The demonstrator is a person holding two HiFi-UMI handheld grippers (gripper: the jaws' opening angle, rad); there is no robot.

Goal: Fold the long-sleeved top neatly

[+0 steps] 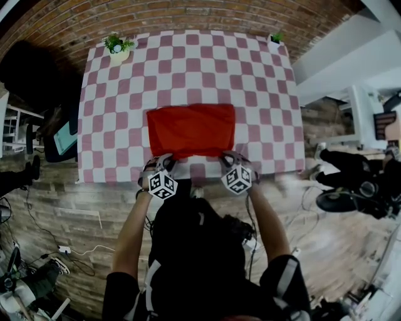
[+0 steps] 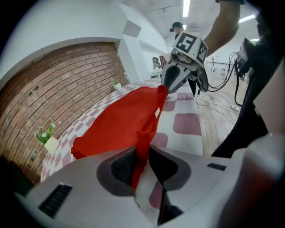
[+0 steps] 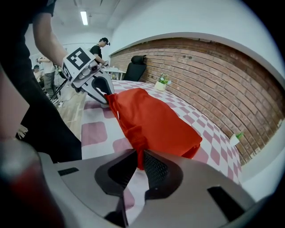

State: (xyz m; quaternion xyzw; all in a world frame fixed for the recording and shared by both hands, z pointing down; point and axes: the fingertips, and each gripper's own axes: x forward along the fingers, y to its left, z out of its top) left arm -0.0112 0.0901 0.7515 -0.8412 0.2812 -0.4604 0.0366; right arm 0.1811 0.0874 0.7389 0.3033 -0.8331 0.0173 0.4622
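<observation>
Nearest, at the bench's near edge, the person's two forearms reach down, each hand carrying a cube with black-and-white square markers, the left cube [image 1: 163,185] and the right cube [image 1: 237,180] side by side. The patterns hold no letters that can be read. Just past them, the left hand-held gripper [image 2: 141,165] has its jaws narrow, pinched on a bunched fold of the red long-sleeved top [image 1: 191,130]. The right hand-held gripper [image 3: 139,162] is likewise nearly closed, clamping the top's other near corner. The fabric edge runs between the two. A small white fleck [image 3: 117,115] shows on that edge; whether it is a label cannot be told. The top lies as a folded rectangle on the pink-and-white checked bench [image 1: 125,94], in the middle of the bench's near half. At the bench's far left corner stands a potted plant [image 1: 118,47], at its far right corner a smaller plant [image 1: 276,38], and beyond the bench a brick wall [image 1: 188,15]
</observation>
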